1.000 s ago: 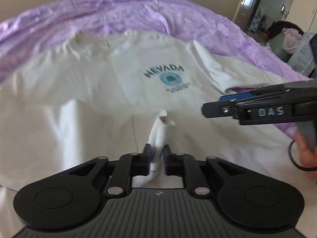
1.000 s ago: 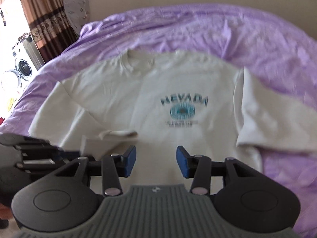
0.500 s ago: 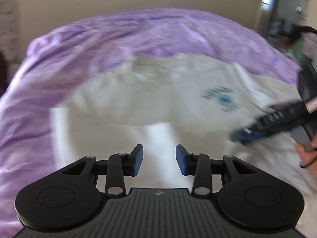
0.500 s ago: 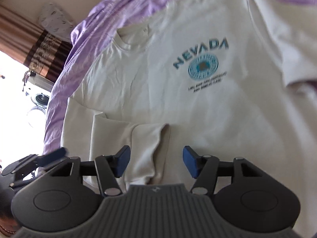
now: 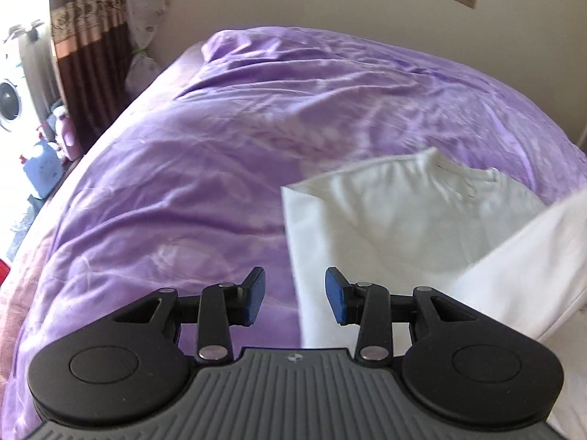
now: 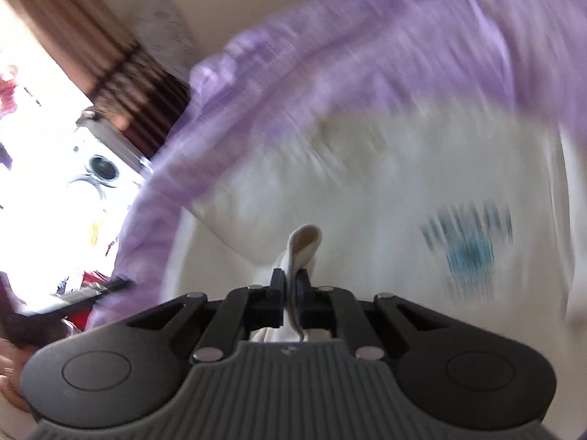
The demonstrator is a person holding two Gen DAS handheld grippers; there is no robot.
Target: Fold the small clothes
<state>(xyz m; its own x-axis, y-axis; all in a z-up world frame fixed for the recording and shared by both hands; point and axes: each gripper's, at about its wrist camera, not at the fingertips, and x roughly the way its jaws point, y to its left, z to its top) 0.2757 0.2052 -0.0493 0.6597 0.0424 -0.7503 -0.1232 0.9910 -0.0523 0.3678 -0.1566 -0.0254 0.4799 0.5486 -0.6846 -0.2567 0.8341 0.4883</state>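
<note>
Pinching a raised fold of cream fabric, right gripper [image 6: 290, 295] clamped tight on the T-shirt [image 6: 367, 190], with a small loop of cloth poking up between the blue pads; likely gripped there so that part of the garment can be lifted and carried across in a fold. Spread flat on the purple bedspread [image 5: 220, 154] of a bed, chest side up, with a blurred teal print [image 6: 469, 249] off to the right of the pinch. Heavily smeared right-wrist view, so exactly which edge or sleeve is caught cannot be told. Left gripper [image 5: 295, 297] empty, jaws standing partly apart, hovering at the boundary where the shirt's straight left edge meets bare bedspread; nothing between the pads. Probably poised there to take a second hold along that edge or to steady the cloth while the other side folds over. Seen from the left wrist, a broad flap of the shirt [image 5: 513, 275] lying diagonally over the rest at the right, suggesting a fold under way rather than finished. Brown curtain [image 5: 84, 36] and a washing machine [image 5: 11, 102] beyond the bed at the left.
</note>
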